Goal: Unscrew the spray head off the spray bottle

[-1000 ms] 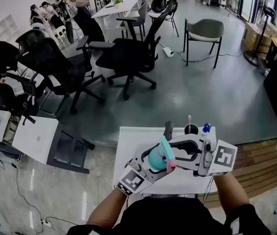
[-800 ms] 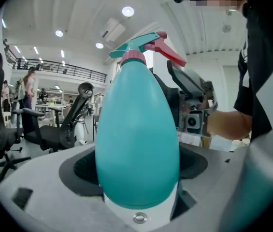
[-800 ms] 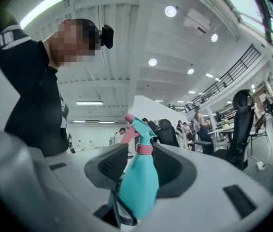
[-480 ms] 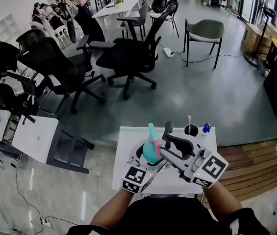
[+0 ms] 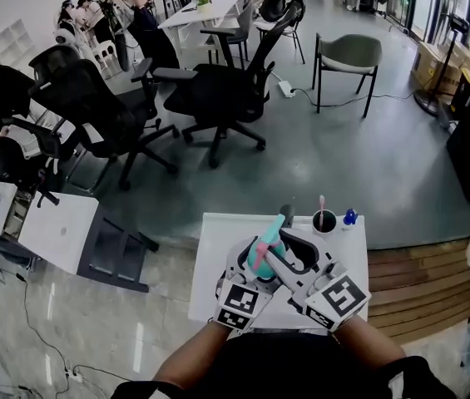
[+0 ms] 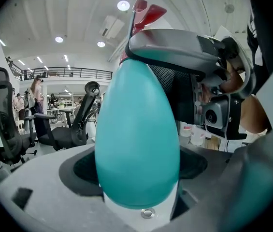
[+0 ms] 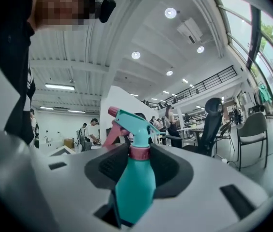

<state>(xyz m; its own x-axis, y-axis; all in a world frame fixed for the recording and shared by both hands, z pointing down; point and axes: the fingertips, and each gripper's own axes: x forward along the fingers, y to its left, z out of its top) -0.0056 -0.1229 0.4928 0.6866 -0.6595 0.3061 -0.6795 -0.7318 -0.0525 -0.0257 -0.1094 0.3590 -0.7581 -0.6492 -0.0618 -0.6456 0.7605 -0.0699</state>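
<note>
A teal spray bottle [image 5: 259, 258] with a pink collar and trigger is held above the white table, tilted so its spray head [image 5: 275, 226] leans up and to the right. My left gripper [image 5: 255, 268] is shut on the bottle's round body [image 6: 136, 139], which fills the left gripper view. My right gripper [image 5: 274, 246] reaches in from the right at the neck. In the right gripper view its pads sit against both sides of the pink collar [image 7: 139, 152], below the teal spray head [image 7: 132, 121]. Its jaws have just been opening a little, with the collar between them.
The small white table [image 5: 218, 252] carries a dark cup [image 5: 324, 221] holding a pink stick, and a small blue thing [image 5: 350, 217] at its far edge. Black office chairs [image 5: 218, 90] and a grey chair [image 5: 347, 56] stand beyond. Wooden boards [image 5: 418, 277] lie at the right.
The bottle swung from lying sideways to upright, then leaned right. Both grippers sank and drew in toward me. The right gripper turned from level across to pointing up and left.
</note>
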